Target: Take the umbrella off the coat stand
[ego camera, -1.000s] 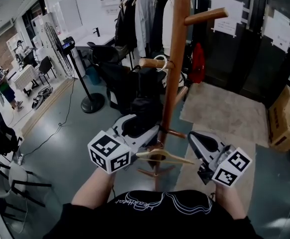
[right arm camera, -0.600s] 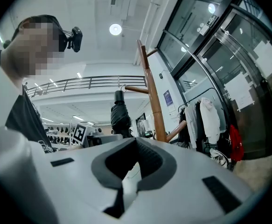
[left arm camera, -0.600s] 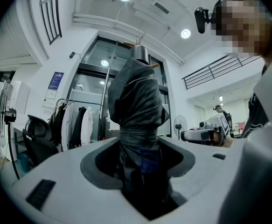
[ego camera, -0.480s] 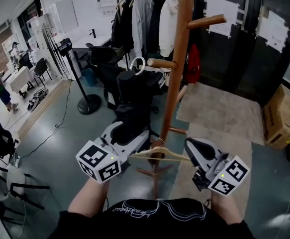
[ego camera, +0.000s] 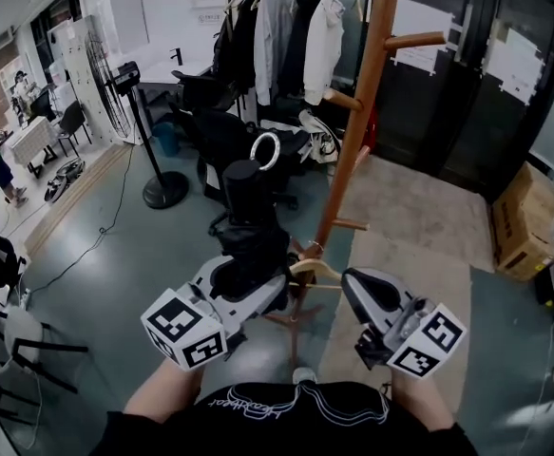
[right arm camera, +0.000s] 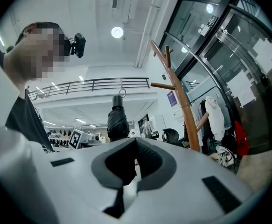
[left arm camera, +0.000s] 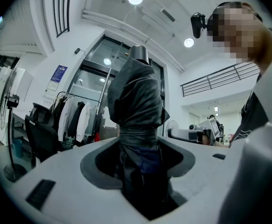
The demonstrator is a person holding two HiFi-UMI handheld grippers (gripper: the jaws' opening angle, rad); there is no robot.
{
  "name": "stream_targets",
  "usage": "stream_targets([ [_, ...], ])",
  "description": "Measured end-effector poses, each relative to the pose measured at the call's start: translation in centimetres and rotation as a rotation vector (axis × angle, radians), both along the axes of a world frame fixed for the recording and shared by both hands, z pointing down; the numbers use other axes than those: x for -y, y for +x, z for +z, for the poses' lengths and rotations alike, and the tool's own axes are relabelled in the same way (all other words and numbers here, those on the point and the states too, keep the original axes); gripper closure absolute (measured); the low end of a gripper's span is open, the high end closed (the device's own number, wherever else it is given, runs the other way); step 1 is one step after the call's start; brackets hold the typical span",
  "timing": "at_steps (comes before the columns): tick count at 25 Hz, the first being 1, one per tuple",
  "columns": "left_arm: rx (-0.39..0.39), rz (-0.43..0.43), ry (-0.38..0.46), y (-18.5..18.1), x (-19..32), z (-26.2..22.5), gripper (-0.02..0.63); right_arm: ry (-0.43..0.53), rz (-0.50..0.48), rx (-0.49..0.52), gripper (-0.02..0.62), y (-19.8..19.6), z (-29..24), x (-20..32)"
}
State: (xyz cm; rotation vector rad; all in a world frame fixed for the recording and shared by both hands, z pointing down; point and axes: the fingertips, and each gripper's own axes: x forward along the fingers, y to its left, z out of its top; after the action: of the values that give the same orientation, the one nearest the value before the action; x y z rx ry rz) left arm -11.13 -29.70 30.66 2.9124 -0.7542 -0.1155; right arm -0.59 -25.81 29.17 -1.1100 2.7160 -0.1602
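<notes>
While pinched low in the left tongs (ego camera: 260, 285), black folded umbrella (ego camera: 248, 221) upright, long axis vertical, ringed end up, clear of the brown wooden coat stand (ego camera: 364, 112) beside it; right tongs (ego camera: 356, 295) pressed together, empty.

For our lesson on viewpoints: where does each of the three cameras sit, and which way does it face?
Head view: on the person's head, facing steeply down at coat stand; forearms, left gripper, right gripper show.
Left gripper view: on it, looking along jaws gripping the umbrella; the person at right.
Right gripper view: on it, along closed, empty jaws; the person at left.
Shared: all show the umbrella.
</notes>
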Motion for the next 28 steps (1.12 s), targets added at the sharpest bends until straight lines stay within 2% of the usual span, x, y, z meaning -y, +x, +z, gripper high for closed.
stream_targets([
  [7, -0.027, 0.061, -0.108, -2.4, -5.1, 4.1, 0.385, -0.048, 0.032, 0.014, 0.598, -3.3, 2.4, -3.9],
  [14, -0.022, 0.114, -0.184, -3.3, -8.0, 6.5, 0.383, -0.112, 0.075, 0.054, 0.597, -4.2, 4.3, -5.5],
  [21, -0.013, 0.148, -0.196, -3.3, -9.5, 6.8, 0.383, -0.123, 0.099, 0.059, 0.597, -4.4, 4.5, -6.4],
  [28, -0.002, 0.16, -0.147, -2.6, -9.9, 4.8, 0.383, -0.054, 0.09, 0.048, 0.594, -4.0, 1.6, -7.0],
])
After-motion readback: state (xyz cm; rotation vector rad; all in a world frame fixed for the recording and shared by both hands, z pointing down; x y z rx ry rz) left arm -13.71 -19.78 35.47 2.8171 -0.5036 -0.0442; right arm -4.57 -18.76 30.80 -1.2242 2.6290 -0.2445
